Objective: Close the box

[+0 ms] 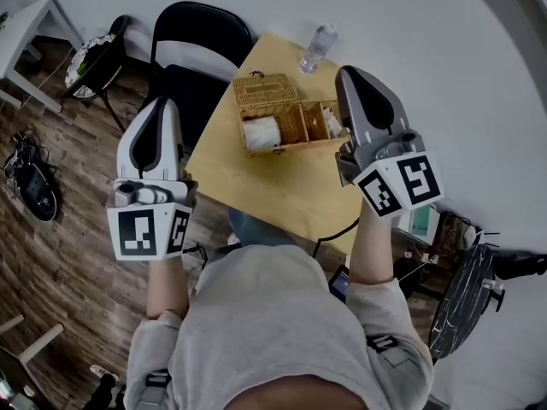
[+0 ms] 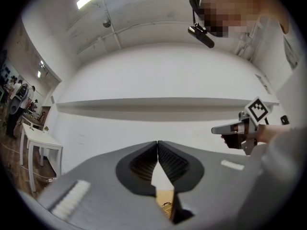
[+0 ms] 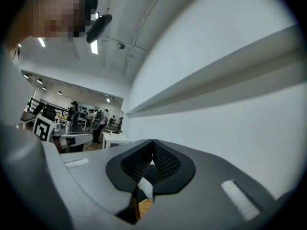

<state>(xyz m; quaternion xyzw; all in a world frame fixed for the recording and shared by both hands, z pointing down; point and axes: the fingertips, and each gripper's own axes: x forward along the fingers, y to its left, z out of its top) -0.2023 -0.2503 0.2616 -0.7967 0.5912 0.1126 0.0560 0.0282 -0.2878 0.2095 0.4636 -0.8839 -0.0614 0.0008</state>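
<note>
A wicker box (image 1: 301, 125) stands on the wooden table (image 1: 265, 190) with its lid (image 1: 263, 90) swung open toward the far side. A white roll (image 1: 261, 132) lies in its left compartment. My left gripper (image 1: 162, 105) is held left of the table, over the chair, with its jaws shut and nothing in them; its own view shows the tips (image 2: 157, 143) meeting. My right gripper (image 1: 346, 73) hovers at the box's right end, also shut and holding nothing (image 3: 153, 141). Both are raised, apart from the box.
A clear plastic bottle (image 1: 316, 49) lies at the table's far corner. A black chair (image 1: 198, 32) stands at the table's left side. A white side table (image 1: 34, 24) and cables are on the wooden floor at left. A white wall runs behind the table.
</note>
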